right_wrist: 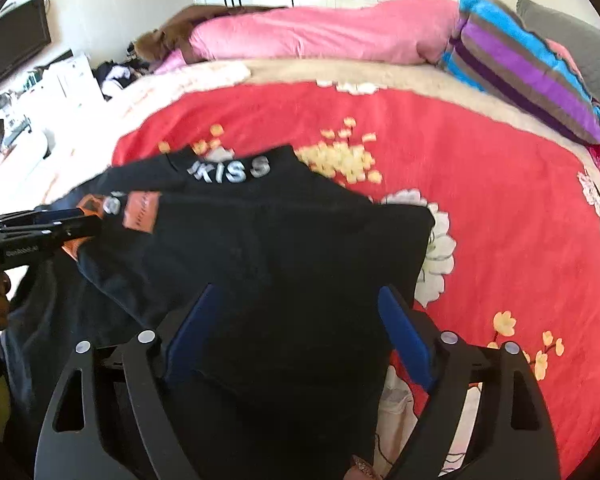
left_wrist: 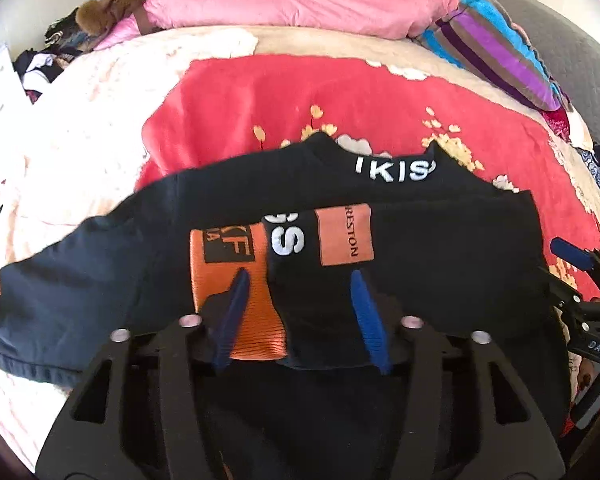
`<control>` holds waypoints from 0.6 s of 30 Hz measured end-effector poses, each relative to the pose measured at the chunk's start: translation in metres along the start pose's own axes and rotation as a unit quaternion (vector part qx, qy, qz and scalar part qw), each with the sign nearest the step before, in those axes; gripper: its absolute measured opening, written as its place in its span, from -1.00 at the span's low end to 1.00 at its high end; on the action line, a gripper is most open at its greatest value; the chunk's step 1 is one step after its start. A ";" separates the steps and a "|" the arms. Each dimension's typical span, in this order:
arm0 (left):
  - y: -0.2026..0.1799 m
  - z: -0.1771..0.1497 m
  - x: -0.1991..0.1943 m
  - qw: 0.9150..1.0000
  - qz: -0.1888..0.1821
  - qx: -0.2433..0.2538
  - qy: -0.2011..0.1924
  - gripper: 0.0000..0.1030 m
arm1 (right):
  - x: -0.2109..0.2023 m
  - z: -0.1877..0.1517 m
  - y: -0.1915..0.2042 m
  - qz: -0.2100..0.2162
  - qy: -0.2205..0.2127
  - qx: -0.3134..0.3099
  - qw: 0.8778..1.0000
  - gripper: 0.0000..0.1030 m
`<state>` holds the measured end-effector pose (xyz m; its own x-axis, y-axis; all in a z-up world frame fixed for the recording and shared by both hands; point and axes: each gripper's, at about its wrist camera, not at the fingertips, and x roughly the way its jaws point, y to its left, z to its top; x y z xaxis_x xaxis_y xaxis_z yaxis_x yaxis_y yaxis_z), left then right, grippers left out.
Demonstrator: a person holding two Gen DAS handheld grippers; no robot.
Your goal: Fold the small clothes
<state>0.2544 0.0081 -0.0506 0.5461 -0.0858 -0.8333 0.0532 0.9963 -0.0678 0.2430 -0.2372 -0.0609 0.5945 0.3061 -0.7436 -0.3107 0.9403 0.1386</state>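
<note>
A black shirt (left_wrist: 440,264) lies on the red blanket (left_wrist: 284,96) of a bed, its long axis running left to right across the left wrist view, collar toward the far side. The collar bears white letters "KISS" (right_wrist: 230,174); an orange cuff (left_wrist: 236,292) and an orange patch (left_wrist: 345,234) lie folded onto the chest. The left hand-held gripper (left_wrist: 300,316) is spread, its blue fingers (left_wrist: 366,312) over the cuff and the dark cloth (contact cannot be told). The right hand-held gripper (right_wrist: 296,340) is spread wide, with the shirt's right part between its fingers (right_wrist: 406,336); whether they touch the cloth is unclear. Beyond the shirt lie a pink quilt (left_wrist: 300,4) and a striped pillow (left_wrist: 496,52), well apart from it. A pile of dark clothes (right_wrist: 114,72) sits at the bed's far left.
</note>
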 end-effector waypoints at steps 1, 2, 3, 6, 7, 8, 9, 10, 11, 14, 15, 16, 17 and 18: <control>0.000 0.001 -0.003 1.000 0.001 0.000 -0.004 0.11 | -0.003 0.001 0.001 0.001 -0.005 0.001 1.000 0.73; 0.002 0.001 -0.006 1.000 0.003 -0.001 -0.007 0.22 | -0.008 0.002 0.002 0.002 -0.012 0.004 1.000 0.80; 0.002 0.002 -0.011 1.000 0.005 -0.002 -0.013 0.27 | -0.011 0.003 0.003 0.003 -0.018 0.006 1.000 0.82; 0.005 0.004 -0.021 1.000 0.009 -0.003 -0.023 0.45 | -0.023 0.007 0.006 0.003 -0.038 0.014 0.999 0.85; 0.006 0.005 -0.026 1.000 0.012 -0.003 -0.028 0.49 | -0.027 0.009 0.007 0.005 -0.043 0.018 0.999 0.87; 0.006 0.006 -0.030 0.999 0.015 -0.004 -0.033 0.53 | -0.031 0.010 0.009 0.008 -0.048 0.020 0.999 0.89; 0.007 0.006 -0.036 0.999 0.018 -0.005 -0.039 0.56 | -0.035 0.010 0.012 0.010 -0.053 0.019 0.998 0.89; 0.008 0.006 -0.040 0.999 0.019 -0.007 -0.042 0.63 | -0.037 0.011 0.014 0.010 -0.056 0.018 0.998 0.90; 0.009 0.005 -0.045 0.999 0.018 -0.009 -0.046 0.64 | -0.041 0.011 0.017 0.011 -0.059 0.017 0.998 0.90; 0.013 0.003 -0.055 0.998 0.023 -0.012 -0.050 0.69 | -0.049 0.014 0.025 0.015 -0.070 0.017 0.997 0.91; 0.015 0.002 -0.057 0.998 0.025 -0.014 -0.051 0.70 | -0.052 0.015 0.028 0.019 -0.073 0.015 0.997 0.91; 0.018 0.001 -0.060 0.998 0.027 -0.018 -0.052 0.71 | -0.054 0.016 0.030 0.019 -0.075 0.014 0.997 0.91; 0.021 0.001 -0.062 0.998 0.029 -0.022 -0.053 0.73 | -0.056 0.017 0.033 0.019 -0.077 0.013 0.997 0.91; 0.025 0.000 -0.065 0.998 0.034 -0.028 -0.054 0.74 | -0.059 0.018 0.035 0.021 -0.079 0.013 0.997 0.91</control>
<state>0.2205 0.0390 0.0016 0.6334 -0.0159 -0.7737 -0.0326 0.9984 -0.0471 0.2102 -0.2192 -0.0010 0.6912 0.3624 -0.6253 -0.3196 0.9293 0.1853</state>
